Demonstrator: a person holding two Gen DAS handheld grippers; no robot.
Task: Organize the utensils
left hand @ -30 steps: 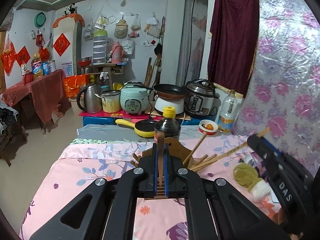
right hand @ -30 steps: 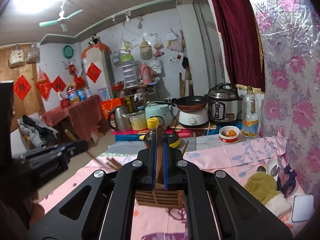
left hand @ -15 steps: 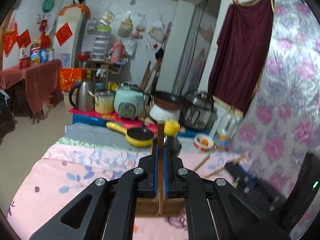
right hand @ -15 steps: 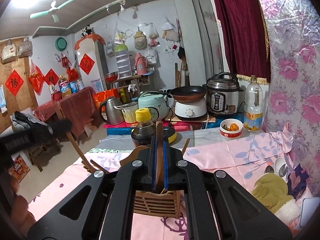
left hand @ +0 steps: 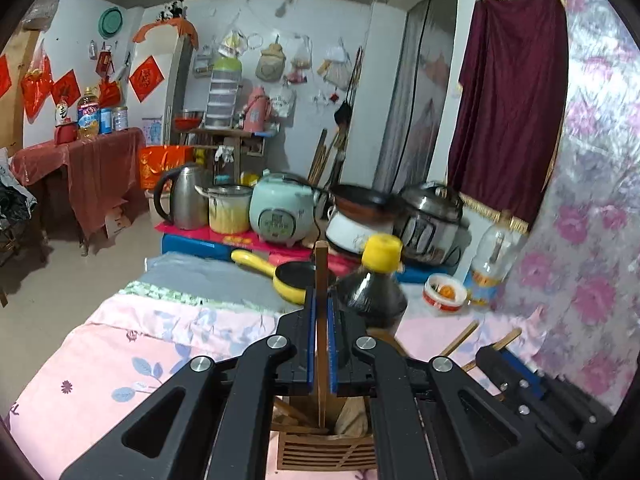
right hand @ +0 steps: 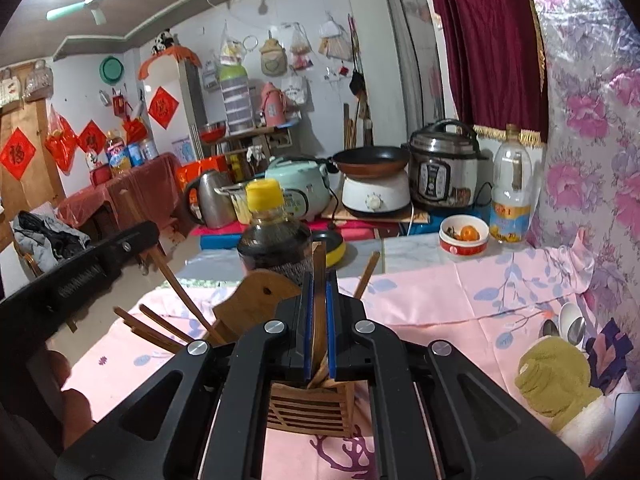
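Note:
My left gripper (left hand: 320, 304) is shut on a thin upright wooden utensil (left hand: 321, 280) whose lower end reaches into the slatted wooden utensil holder (left hand: 324, 452) just below. My right gripper (right hand: 319, 296) is shut on another wooden utensil (right hand: 319, 264), its lower end in the same holder (right hand: 308, 408). Several wooden chopsticks (right hand: 168, 328) and a flat wooden spatula (right hand: 256, 300) lean out of the holder's left side. The left gripper's body shows at the left of the right wrist view (right hand: 80, 268); the right gripper's body shows at the lower right of the left wrist view (left hand: 532, 392).
A dark sauce bottle with a yellow cap (right hand: 272, 240) stands right behind the holder on the pink floral cloth (right hand: 460, 304). A yellow pan (left hand: 288, 276), a red-and-white bowl (right hand: 464, 236), a clear bottle (right hand: 512, 184) and cookers lie further back. A green mitt (right hand: 556, 376) lies at the right.
Both grippers have come closer over the holder and lowered. The left gripper's utensil now reaches into the holder. Both jaws stay shut.

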